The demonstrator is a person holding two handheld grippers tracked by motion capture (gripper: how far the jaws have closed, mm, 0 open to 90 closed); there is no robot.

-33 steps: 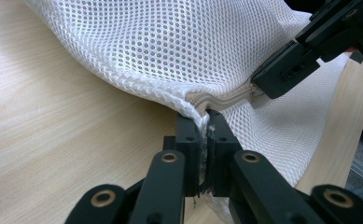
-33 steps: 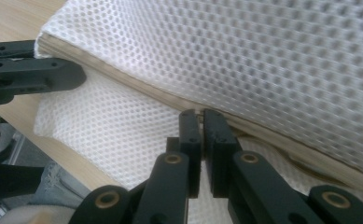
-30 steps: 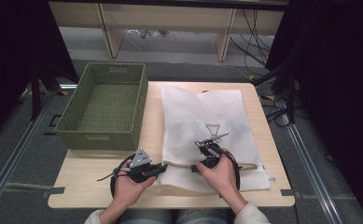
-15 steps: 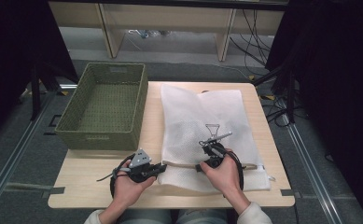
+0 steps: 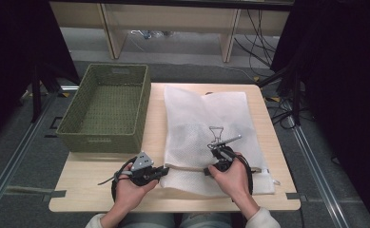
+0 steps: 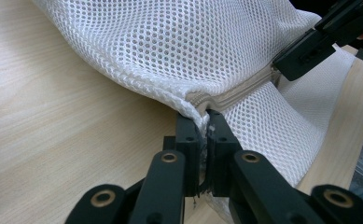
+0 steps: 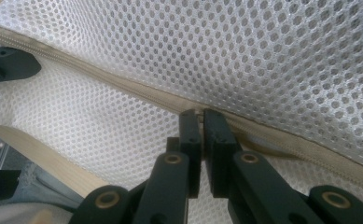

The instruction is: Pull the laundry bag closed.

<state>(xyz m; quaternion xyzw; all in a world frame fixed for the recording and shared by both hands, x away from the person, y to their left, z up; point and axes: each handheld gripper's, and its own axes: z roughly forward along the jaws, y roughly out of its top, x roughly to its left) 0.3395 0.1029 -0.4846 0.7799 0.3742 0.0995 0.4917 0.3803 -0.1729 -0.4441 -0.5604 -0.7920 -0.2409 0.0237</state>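
Both the left gripper (image 6: 203, 122) and right gripper (image 7: 201, 113) are pinching the mesh bag's (image 5: 206, 118) zipper (image 5: 185, 168) near the tabletop's (image 5: 92, 190) front edge.

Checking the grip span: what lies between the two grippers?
In the high view, the beige zipper strip of the white mesh bag runs between the left gripper and right gripper.

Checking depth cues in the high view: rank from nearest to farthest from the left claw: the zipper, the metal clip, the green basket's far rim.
1. Zipper: the left claw is shut on its end, at the mesh bag's near edge.
2. Metal clip: on the mesh bag, up and to the right.
3. Basket's far rim: at the table's far left.
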